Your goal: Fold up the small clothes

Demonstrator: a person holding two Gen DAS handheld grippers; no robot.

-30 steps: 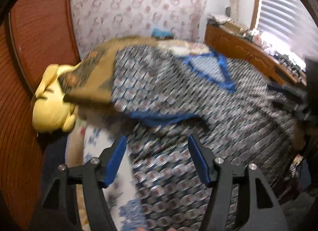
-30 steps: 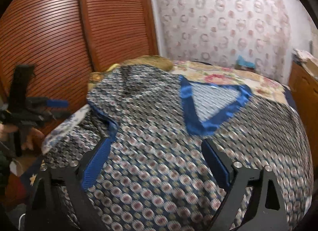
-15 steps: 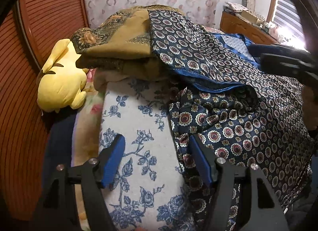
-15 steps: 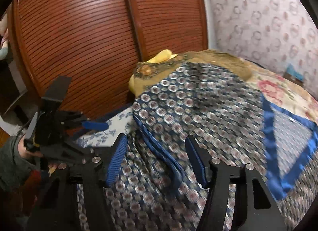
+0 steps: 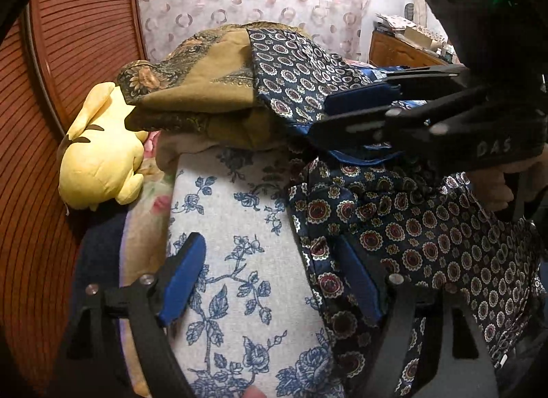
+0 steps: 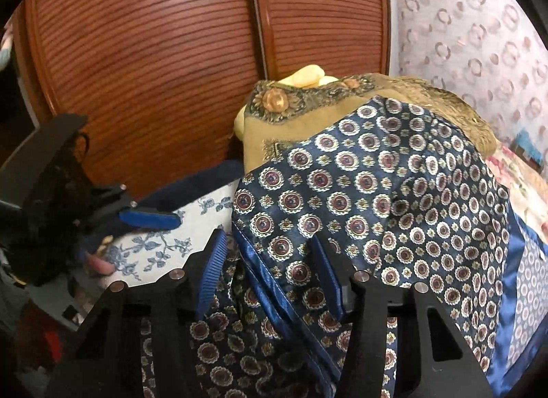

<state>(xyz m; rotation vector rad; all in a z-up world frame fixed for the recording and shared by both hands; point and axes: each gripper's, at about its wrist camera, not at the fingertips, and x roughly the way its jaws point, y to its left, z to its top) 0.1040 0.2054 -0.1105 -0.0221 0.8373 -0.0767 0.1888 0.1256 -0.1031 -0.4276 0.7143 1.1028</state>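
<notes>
The navy patterned garment [image 6: 370, 192] is lying across the bed, blue-trimmed edge running toward the right gripper [image 6: 270, 271], whose jaws are closing around it. The left gripper [image 5: 274, 278] is opening over the floral sheet [image 5: 233, 261], grasping nothing.

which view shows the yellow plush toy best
The left wrist view. There the yellow plush toy lies almost whole at the left, against the wooden slatted door and beside the olive patterned cloth. The right wrist view shows only a yellow sliver peeking above that cloth.
</notes>
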